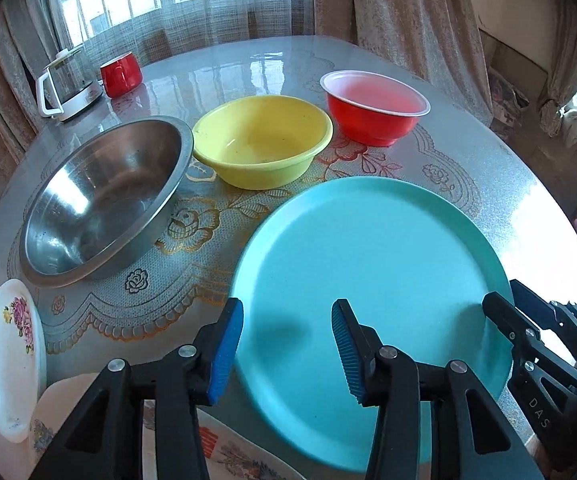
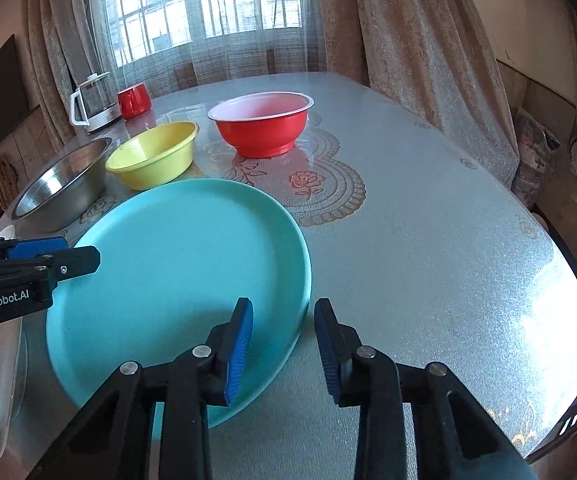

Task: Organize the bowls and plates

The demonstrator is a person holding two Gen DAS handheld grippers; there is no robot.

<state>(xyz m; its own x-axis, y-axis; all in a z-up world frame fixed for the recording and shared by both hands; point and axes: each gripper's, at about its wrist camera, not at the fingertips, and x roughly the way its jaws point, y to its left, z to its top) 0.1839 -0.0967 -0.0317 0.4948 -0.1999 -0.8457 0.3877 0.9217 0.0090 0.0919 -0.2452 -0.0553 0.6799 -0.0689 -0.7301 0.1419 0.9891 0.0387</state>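
Note:
A large turquoise plate (image 1: pixel 372 300) (image 2: pixel 176 288) lies flat on the table near the front. My left gripper (image 1: pixel 288 344) is open over its left rim, holding nothing. My right gripper (image 2: pixel 284 340) is open, its jaws on either side of the plate's right rim; it also shows in the left wrist view (image 1: pixel 528 328). Behind the plate stand a steel bowl (image 1: pixel 104 200) (image 2: pixel 64 188), a yellow bowl (image 1: pixel 262 144) (image 2: pixel 154 154) and a red bowl with a white rim (image 1: pixel 374 106) (image 2: pixel 262 124). A small white floral plate (image 1: pixel 8 360) lies at front left.
A glass kettle (image 1: pixel 68 84) (image 2: pixel 92 100) and a red mug (image 1: pixel 121 74) (image 2: pixel 134 100) stand at the far left of the table (image 2: pixel 428 240). Another patterned plate (image 1: pixel 240 460) sits under my left gripper at the front edge. Curtains and a window lie behind.

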